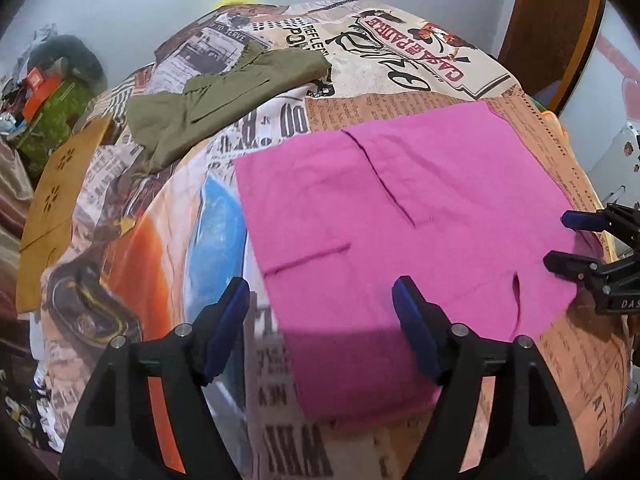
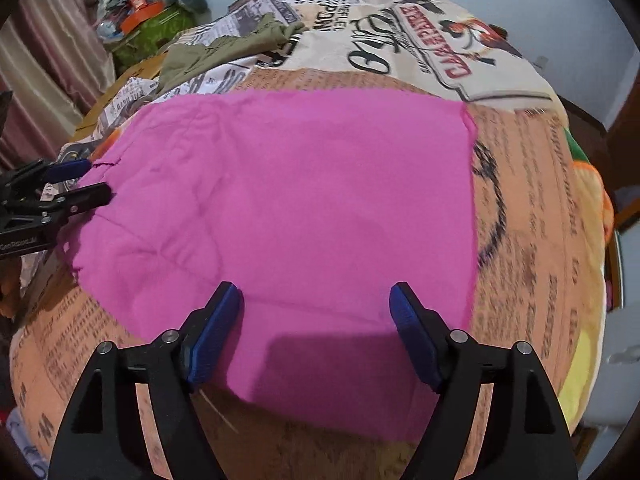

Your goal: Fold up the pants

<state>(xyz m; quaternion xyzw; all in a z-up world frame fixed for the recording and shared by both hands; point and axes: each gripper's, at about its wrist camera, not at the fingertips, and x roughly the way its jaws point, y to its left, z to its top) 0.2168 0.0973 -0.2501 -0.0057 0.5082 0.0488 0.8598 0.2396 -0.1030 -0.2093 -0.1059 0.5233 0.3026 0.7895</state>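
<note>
- The pink pants [image 1: 400, 216] are lying flat in a squared-off fold on the printed bedspread [image 1: 400, 68], spread wide so that, by my reading, you can take the near edge for another fold.
- Your left tongs [image 1: 320, 312] are standing open over the near left corner, gripping nothing.
- Your right tongs [image 2: 316, 312] are standing open above the near edge, the cloth lying below the pads and not pinched.
- You are keeping both pairs pointing steeply down, likely to pick up the near edge.
- You are looking at one pink pair in work, one olive garment [image 1: 224, 96] folded well apart at the far side, and two tongs.
</note>
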